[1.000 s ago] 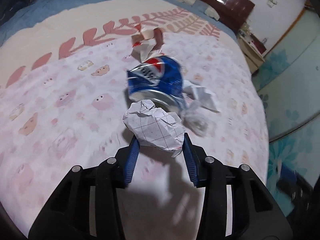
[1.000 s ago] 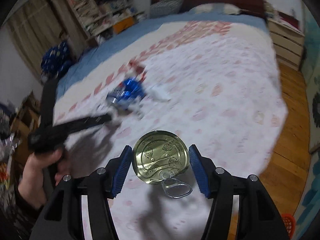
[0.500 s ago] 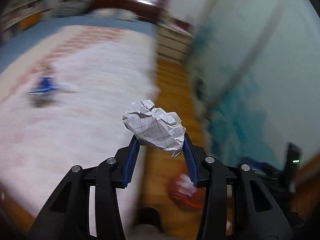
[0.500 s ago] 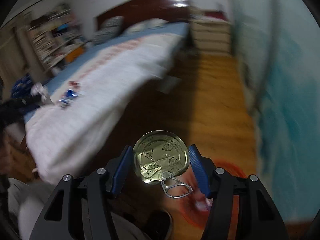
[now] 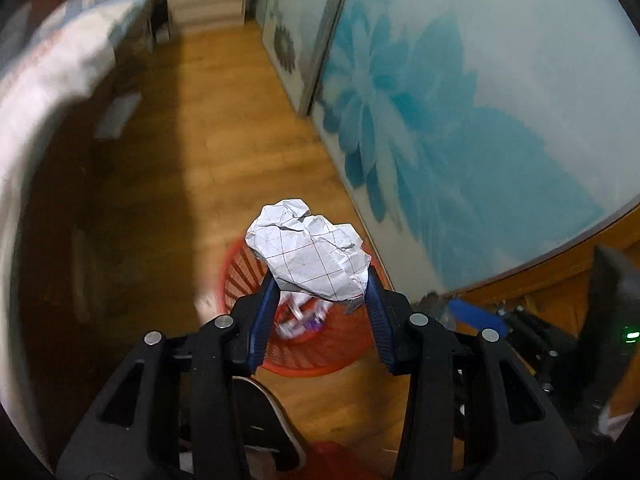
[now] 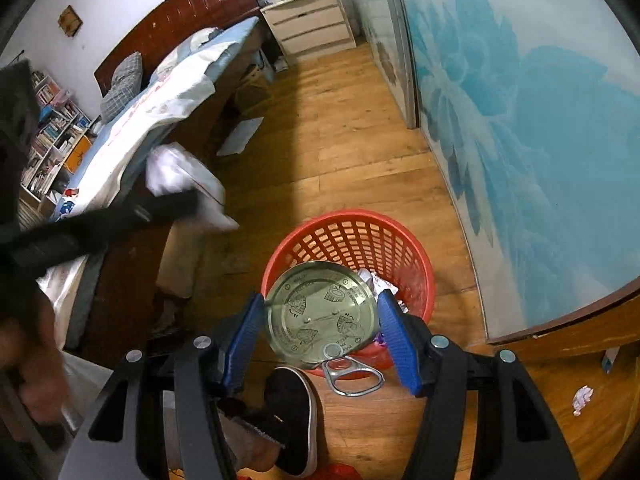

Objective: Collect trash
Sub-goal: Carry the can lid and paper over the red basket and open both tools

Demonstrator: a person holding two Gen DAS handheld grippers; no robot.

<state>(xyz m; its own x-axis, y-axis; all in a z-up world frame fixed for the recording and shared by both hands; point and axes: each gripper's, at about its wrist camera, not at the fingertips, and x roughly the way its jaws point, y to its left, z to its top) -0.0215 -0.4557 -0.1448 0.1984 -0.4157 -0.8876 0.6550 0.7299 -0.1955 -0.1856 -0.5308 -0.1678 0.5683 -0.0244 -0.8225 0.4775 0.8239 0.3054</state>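
A bed stands left on the wooden floor; a cream dresser and blue-flowered panels line the right.

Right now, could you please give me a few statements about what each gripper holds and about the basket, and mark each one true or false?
1. The left gripper is clamped on a crumpled ball of white grid-lined paper. True.
2. The right gripper holds a crushed blue drink can. False: it grips a round metal can lid with a pull ring.
3. The red plastic mesh basket stands on the wooden floor beside the blue floral wall panel. True.
4. The basket is empty. False: some trash already lies inside.
5. The paper ball has been dropped into the basket. False: it sits between the left gripper's fingers.
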